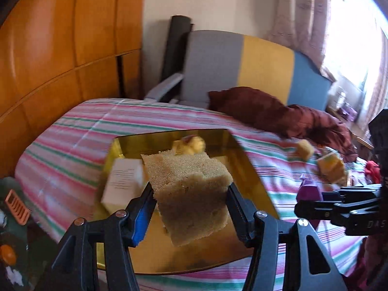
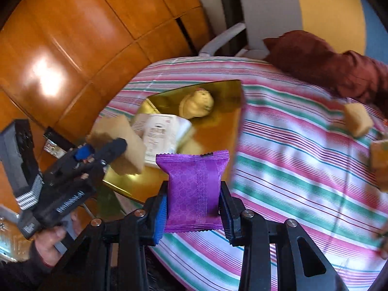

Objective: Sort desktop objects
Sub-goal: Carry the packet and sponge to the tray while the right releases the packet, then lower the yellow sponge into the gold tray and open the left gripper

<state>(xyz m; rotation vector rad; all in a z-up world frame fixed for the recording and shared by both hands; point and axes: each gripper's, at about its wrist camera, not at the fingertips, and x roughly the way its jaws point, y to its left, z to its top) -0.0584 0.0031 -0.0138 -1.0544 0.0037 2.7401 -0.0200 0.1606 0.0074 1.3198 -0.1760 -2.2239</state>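
**Q:** Nearest the camera, what is held?

**A:** Two sets of tongs, both loaded. The left tongs [image 1: 191, 194] are clamped on a tan sponge block [image 1: 191, 194], held over the near part of a gold tray [image 1: 245, 160]. The right tongs [image 2: 194, 203] pinch a purple snack packet [image 2: 194, 186], held above the striped tabletop [image 2: 303, 169] just right of the tray's near edge.

**Q:** How far along is the sorting?

**A:** Partway, judging by what lies where. A white box [image 1: 123, 181] and a yellowish lump [image 1: 191, 144] already sit in the tray. Another sponge cube [image 1: 305, 149] and a yellow block [image 1: 332, 169] lie loose at the far right, so more remains.

**Q:** Is there room to move?

**A:** The tray's near and right portions look open. Its raised rim lies between the packet and the inside. A dark red garment [image 1: 278, 111] crowds the far right.
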